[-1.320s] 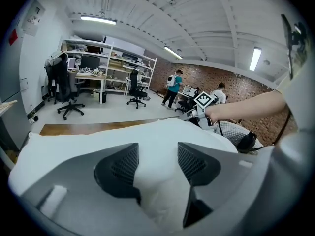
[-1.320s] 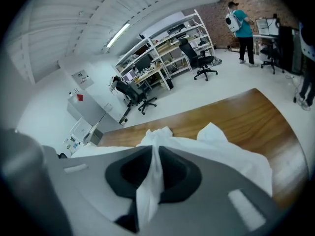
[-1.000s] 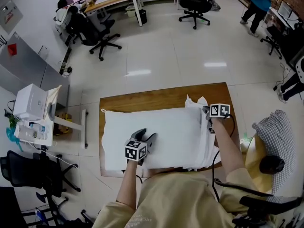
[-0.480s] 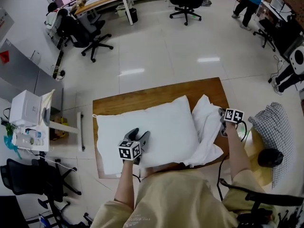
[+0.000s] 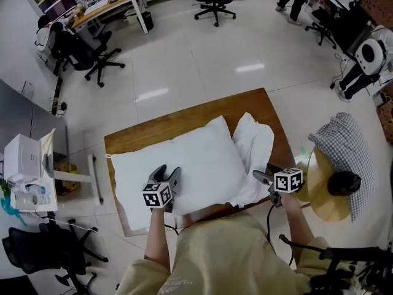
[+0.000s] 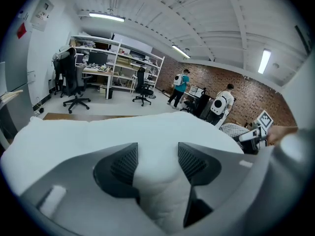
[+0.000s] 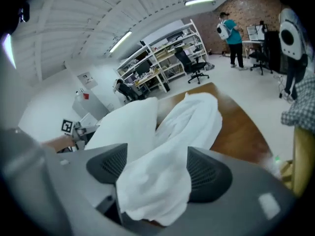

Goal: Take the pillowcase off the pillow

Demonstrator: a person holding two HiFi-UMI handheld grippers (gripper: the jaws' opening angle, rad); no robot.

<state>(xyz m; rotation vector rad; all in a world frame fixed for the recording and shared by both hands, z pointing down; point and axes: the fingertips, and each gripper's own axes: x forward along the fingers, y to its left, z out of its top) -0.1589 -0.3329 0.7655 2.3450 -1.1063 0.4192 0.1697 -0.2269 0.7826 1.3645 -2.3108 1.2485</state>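
Left tongs [image 5: 167,172] and right tongs [image 5: 264,176] both show in the head view. The left sits on the near edge of the bare pillow [image 5: 190,158]. The right hangs off the near right corner of the table [image 5: 184,117], just beside the crumpled pillowcase [image 5: 253,143]. That cover lies heaped against the pillow's right end, touching it but not around it, as far as I can see.

Through the left gripper view, I see the jaws pinching a wrinkled bulge of pillow between the pads. They are clamped on it and hold it down.

Through the right gripper view, the jaws stand wide and have just been opening. A fold of pillowcase [image 7: 162,181] lies loose between them, not squeezed, with the pillow beyond on the left.

I judge the pulling-off done and the release in hand. Next I need to draw the right tongs clear of that fold without dragging it. Then I let go of the pillow on the left and check that no corner of the cover hooks the pillow's end.
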